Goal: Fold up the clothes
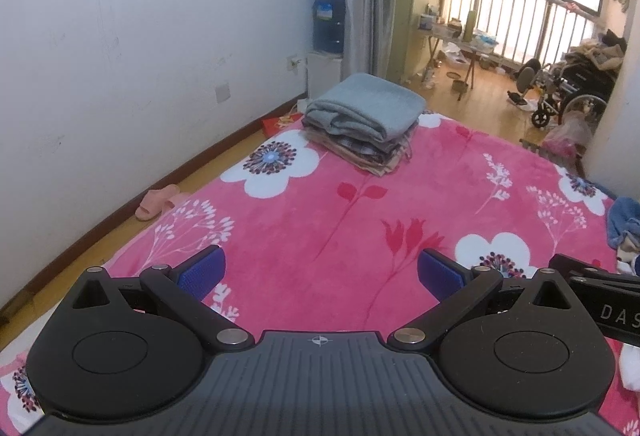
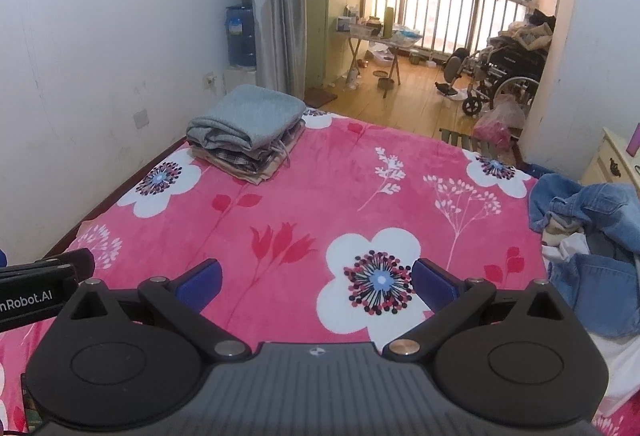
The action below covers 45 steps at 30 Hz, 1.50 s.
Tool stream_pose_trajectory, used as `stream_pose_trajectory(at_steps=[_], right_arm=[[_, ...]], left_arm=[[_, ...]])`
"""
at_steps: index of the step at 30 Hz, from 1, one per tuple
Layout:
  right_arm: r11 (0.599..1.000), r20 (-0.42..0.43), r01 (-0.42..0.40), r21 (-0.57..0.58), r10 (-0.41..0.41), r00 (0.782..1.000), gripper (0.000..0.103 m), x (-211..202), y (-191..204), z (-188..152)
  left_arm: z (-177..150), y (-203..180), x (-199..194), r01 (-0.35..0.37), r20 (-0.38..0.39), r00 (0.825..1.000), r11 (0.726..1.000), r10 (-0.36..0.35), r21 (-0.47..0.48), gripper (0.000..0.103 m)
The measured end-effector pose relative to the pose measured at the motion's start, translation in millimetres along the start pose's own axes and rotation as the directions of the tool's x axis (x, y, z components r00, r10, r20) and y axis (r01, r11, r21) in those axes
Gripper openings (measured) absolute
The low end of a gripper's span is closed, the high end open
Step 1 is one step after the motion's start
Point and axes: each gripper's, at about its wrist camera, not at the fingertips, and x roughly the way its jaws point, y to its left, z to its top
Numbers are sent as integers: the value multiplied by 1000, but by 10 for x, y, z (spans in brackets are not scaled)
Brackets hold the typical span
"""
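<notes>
Pink blanket [image 2: 280, 196] with big white flowers, spread flat over a bed and filling most of both views. White wall on the left, wood floor and a bright window with a railing far off.

Far left on the blanket: a neat stack of folded clothes [image 1: 362, 124], grey-blue piece on top, striped and tan ones under it. Seen too from the right wrist view [image 2: 246, 132], at the far left corner of the bed. Pink slipper [image 1: 158, 201] on the floor by the left edge of the bed.

Near, low in the left view: left gripper [image 1: 320, 272], held level above the blanket and facing the far end of the bed. Blue pads [image 1: 204, 270] wide apart, nothing between them but blanket below.

Just beside it on the right: right gripper [image 2: 316, 278], held the same way, level and facing forward over a white flower. Blue pads [image 2: 434, 282] spread wide, holding nothing. Side of each tool showing at the edge of the other view.

Far right on the bed: a messy pile of clothes [image 2: 592, 236], blue jeans crumpled over something white, well apart from the neat stack. Only a small bit of it [image 1: 624, 222] showing at the right edge of the left view. Wheelchair [image 2: 500, 76] far right on the wood floor.
</notes>
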Motion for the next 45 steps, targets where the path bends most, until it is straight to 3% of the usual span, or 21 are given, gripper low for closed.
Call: stream_pose_trajectory(at_steps=[24,32,39,45], right_arm=[[1000,-4,-1,-17,1,1000,103,12,65,-22],[1000,17,-1,13,1,1000,103,46,66,-28],[993,79,-73,94,65,995,103,252,-134,-78],[990,94,-100,97,91,991,103,841,-242,-74]], left_arm=[[-18,36,-44,-30,-2,1000,999,30,15,103],[-49,130,19,-11,-5,1000,1000,11,8,103],[-29,321,363,-12,-19,1000,1000,12,-8,103],[67,524,1008,-31,-74,997,993,23,-113,103]])
